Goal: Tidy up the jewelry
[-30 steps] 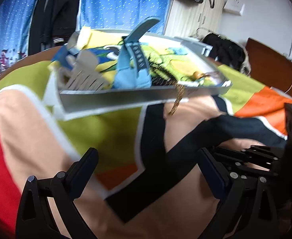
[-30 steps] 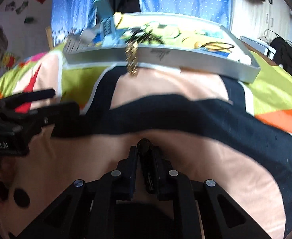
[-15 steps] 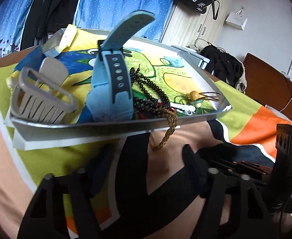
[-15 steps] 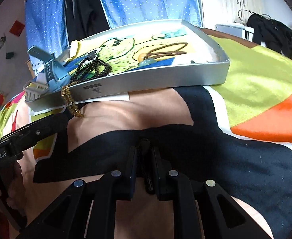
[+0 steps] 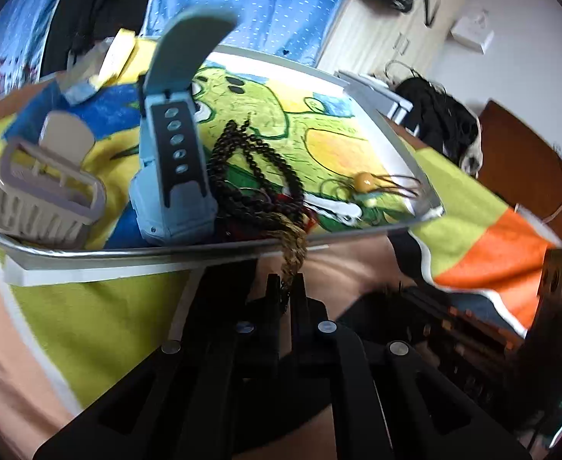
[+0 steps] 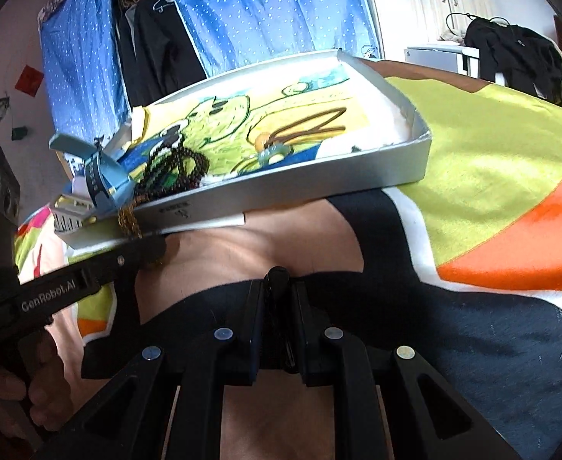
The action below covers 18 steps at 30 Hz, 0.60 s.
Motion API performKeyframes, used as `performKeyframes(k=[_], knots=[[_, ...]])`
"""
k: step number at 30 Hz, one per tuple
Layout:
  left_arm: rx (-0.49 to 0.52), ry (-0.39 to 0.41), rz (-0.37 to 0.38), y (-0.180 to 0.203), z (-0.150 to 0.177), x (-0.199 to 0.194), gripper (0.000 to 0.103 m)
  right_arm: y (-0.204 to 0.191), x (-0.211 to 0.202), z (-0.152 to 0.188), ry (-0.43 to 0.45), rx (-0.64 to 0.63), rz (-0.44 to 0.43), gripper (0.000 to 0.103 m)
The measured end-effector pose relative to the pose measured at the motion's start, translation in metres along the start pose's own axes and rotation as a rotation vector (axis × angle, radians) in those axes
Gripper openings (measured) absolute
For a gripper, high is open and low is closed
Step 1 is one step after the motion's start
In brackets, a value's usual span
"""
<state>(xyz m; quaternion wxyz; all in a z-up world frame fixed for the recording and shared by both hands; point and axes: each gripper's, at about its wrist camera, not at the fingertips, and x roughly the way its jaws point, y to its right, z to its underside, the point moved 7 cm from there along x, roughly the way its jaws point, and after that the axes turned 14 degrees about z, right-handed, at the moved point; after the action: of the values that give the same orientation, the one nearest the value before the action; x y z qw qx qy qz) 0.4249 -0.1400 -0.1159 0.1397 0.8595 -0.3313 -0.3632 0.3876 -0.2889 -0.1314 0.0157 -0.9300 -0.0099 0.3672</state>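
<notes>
A shallow silver tray [image 5: 212, 250] [image 6: 319, 182] with a cartoon lining lies on the bed. In it are a blue watch [image 5: 173, 161] [image 6: 102, 178], a grey hair claw [image 5: 47, 199], dark bead strings [image 5: 250, 168] [image 6: 173, 170] and a brown cord with an amber bead [image 5: 365, 182] [image 6: 303, 126]. A gold chain [image 5: 294, 247] [image 6: 127, 222] hangs over the tray's near rim. My left gripper [image 5: 285, 287] is shut on the chain's lower end. It also shows in the right wrist view [image 6: 154, 249]. My right gripper [image 6: 277, 280] is shut and empty above the blanket.
The bed is covered by a blanket [image 6: 491, 176] in green, orange, black and peach. A blue dotted curtain [image 6: 265, 11] and hanging dark clothes [image 6: 154, 46] are behind the tray. A wooden headboard [image 5: 530, 168] and a pile of black clothes [image 5: 441, 115] lie at the right.
My left gripper moved forward to the tray's near rim and closed on the hanging gold chain. The right gripper stayed shut and swung to the right of the tray.
</notes>
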Motion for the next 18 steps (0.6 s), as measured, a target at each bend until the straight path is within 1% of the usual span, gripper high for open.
performKeyframes(k=[7, 11, 14, 18], knots=[[0.039, -0.079, -0.043, 0.021, -0.010, -0.032, 0.002, 0.000, -0.020, -0.018, 0.056, 0.037, -0.033, 0.014], [0.101, -0.127, -0.079, 0.036, -0.024, -0.046, 0.002, 0.001, -0.031, -0.027, 0.089, 0.055, -0.051, 0.014], [0.137, -0.159, -0.087, 0.043, -0.029, -0.049, 0.002, 0.002, -0.040, -0.034, 0.111, 0.072, -0.067, 0.014], [0.136, -0.175, -0.092, 0.040, -0.031, -0.052, 0.002, 0.005, -0.048, -0.040, 0.130, 0.087, -0.082, 0.014]])
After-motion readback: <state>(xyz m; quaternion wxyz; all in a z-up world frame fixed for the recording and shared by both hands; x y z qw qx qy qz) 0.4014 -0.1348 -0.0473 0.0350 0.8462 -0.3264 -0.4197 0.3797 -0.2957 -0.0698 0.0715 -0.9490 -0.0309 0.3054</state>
